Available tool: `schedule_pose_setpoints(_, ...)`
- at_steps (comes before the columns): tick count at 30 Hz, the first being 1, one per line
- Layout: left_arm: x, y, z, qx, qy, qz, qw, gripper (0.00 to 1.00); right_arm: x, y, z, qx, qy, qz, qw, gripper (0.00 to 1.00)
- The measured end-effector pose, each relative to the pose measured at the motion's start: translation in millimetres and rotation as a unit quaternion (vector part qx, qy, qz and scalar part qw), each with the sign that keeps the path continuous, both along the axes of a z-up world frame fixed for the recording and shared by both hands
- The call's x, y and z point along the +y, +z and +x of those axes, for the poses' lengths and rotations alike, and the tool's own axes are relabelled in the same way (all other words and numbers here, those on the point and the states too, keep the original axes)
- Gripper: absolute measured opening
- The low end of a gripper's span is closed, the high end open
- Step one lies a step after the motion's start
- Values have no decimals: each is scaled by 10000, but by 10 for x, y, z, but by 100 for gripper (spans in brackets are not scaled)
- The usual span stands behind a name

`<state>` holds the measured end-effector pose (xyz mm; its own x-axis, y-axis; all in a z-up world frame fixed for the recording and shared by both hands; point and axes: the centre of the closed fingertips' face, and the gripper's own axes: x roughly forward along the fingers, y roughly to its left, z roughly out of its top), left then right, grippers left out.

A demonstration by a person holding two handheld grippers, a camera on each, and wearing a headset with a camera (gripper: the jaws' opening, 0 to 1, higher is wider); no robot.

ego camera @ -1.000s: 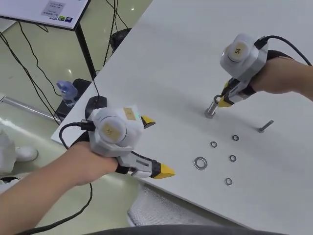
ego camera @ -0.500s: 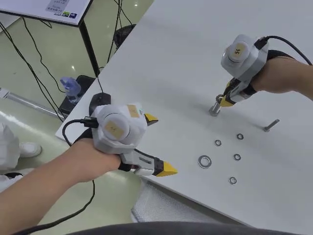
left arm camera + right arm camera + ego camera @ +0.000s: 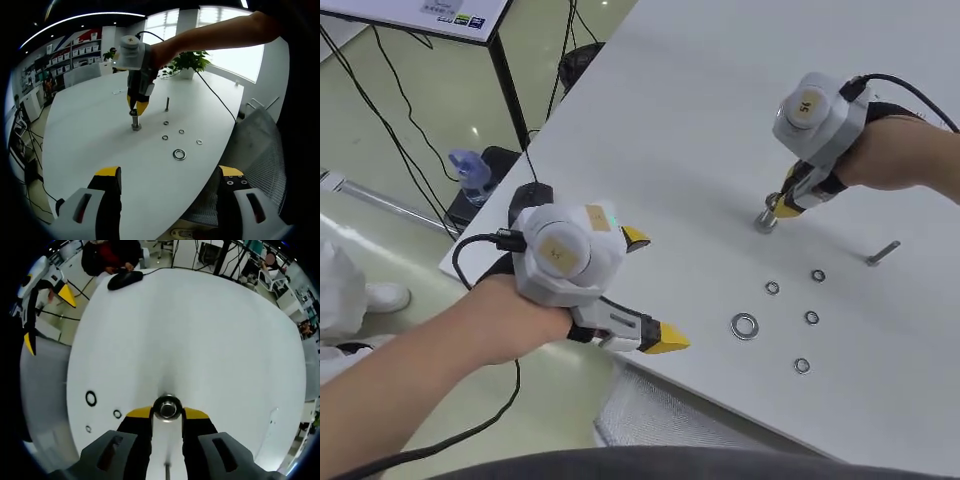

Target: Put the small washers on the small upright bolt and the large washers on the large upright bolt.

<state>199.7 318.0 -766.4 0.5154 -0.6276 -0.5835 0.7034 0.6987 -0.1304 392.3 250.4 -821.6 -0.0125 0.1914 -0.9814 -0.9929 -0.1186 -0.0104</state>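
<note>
Your right claw (image 3: pixel 780 206) pinched the large bolt (image 3: pixel 764 221), which needed holding plumb, while your left claw (image 3: pixel 652 290) hung spread.

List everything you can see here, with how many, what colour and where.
White table: one, white, under everything.
Large upright steel bolt: one, silver, mid-table.
Small steel bolt: one, silver, right of the washers.
Large steel washer: one, silver, near the table's front edge.
Small steel washers: four, silver, scattered right of the large washer.
Black mouse-shaped device: one, black, table's left edge.
Blue-topped bottle: one, blue top, floor, left.
Left gripper: one, white with yellow tips, open, at the table's edge.
Right gripper: one, same colours, jaws flanking the large bolt's top.
</note>
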Motion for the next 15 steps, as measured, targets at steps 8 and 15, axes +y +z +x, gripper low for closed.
schedule_pose_setpoints(8,18,-25,-29,18,-16,45,10000,77,-7,-94,-18,-40,24,-78,10000,22)
schedule_pose_setpoints(15,24,-46,-72,65,-30,51,10000,76,-17,-178,15,-24,-43,-118,9999,22)
